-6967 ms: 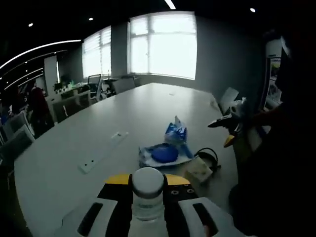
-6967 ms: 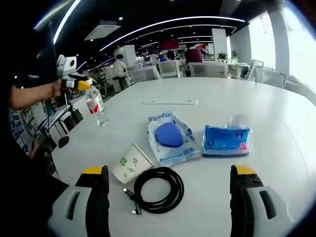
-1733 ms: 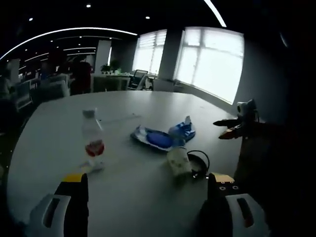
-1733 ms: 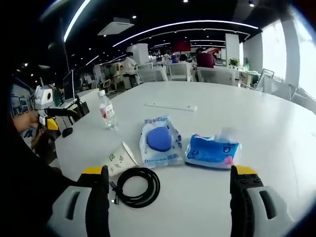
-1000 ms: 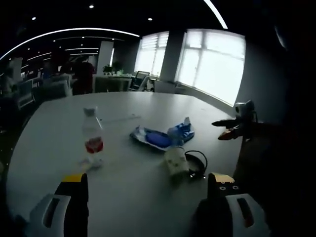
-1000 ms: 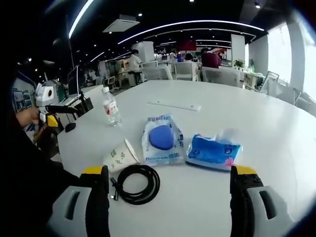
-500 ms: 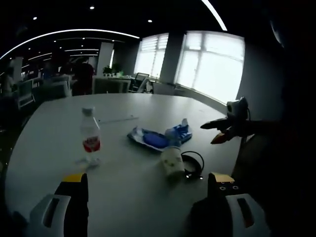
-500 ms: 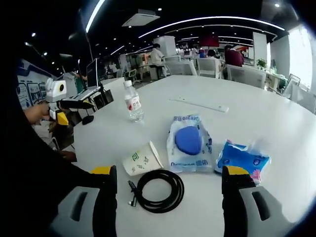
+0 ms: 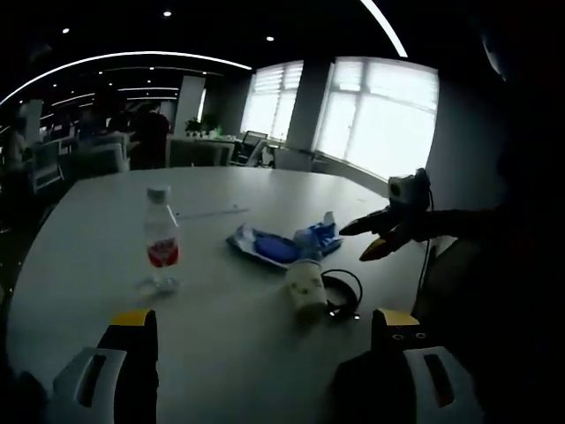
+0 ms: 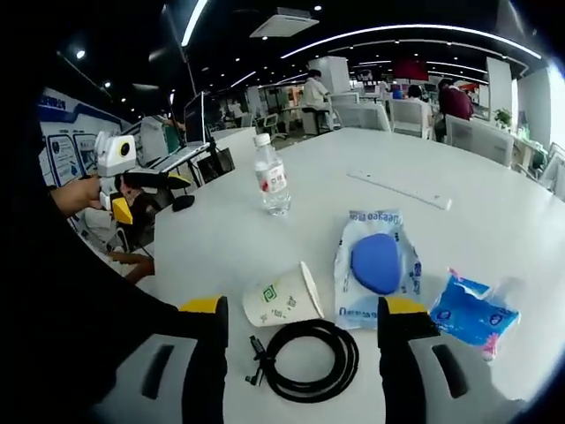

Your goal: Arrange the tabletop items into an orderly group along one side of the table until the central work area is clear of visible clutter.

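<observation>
Water bottle (image 10: pixel 272 186) is stood upright; paper cup (image 10: pixel 282 300), coiled black cable (image 10: pixel 311 360), blue-pad packet (image 10: pixel 377 267) and tissue pack (image 10: pixel 475 313) are clustered together.

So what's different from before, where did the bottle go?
The left gripper let go of the water bottle; it now stands upright on the table, jaws open. The cup, cable, blue packs and open right gripper stayed as before.

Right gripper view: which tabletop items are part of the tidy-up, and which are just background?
Part of the job: water bottle, paper cup lying on its side, black cable coil, clear pack with blue pad, blue tissue pack.

Background: white strip on the table, office chairs, people beyond.
</observation>
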A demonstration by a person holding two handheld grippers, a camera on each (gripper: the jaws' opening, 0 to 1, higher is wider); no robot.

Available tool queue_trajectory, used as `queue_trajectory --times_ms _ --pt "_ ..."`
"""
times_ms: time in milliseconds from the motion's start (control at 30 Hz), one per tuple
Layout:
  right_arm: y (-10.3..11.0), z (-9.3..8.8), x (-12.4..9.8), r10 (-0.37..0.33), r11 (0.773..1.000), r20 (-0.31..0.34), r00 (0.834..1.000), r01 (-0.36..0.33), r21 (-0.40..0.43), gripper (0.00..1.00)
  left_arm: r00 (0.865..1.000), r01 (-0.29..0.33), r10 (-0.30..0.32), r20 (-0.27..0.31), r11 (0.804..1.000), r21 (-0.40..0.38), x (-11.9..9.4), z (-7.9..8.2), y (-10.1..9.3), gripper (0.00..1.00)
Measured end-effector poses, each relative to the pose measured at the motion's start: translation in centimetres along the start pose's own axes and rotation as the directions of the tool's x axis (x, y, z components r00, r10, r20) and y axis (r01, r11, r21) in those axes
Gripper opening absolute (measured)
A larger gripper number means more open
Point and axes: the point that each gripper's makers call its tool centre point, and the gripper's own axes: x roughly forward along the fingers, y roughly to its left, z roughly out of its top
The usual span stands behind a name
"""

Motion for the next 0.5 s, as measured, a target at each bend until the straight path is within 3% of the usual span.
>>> queue_trajectory --times_ms 367,500 --pt "0.8 1.0 1.5 0.072 0.997 0.002 0.997 -0.072 -0.013 0.53 1.0 0.006 -0.006 0.0 1.0 0.005 -0.1 -0.3 -0.6 1.0" --pt "1.1 0.6 2.3 0.107 0.994 -0.024 0.994 -0.107 -0.022 0.47 1.0 0.007 -0.007 -0.002 1.0 0.006 -0.2 -0.3 -0.9 1.0"
